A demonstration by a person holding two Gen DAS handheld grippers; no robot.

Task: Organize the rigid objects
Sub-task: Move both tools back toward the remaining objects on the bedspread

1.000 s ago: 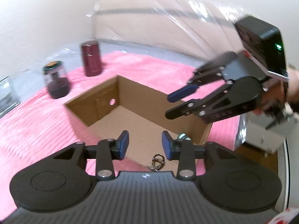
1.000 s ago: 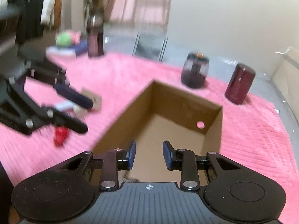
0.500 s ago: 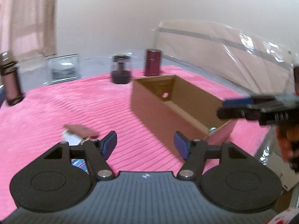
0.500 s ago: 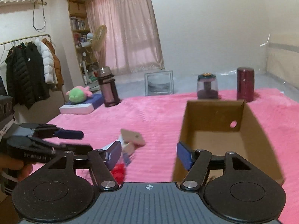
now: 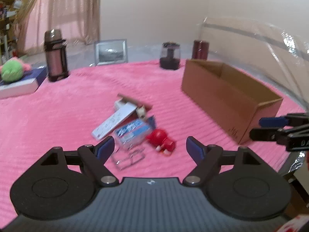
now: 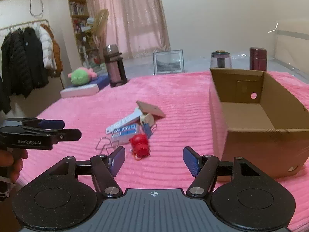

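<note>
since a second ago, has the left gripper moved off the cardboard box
Yes. It was above the cardboard box; now the left gripper faces the red toy, box to its right.

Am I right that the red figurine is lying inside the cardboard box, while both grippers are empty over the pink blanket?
Not quite. The red figurine lies on the pink blanket, in the pile of small items to the left of the cardboard box; the right wrist view shows this. The rest holds: the left gripper, whose jaws are opening, and the right gripper hold nothing.
</note>
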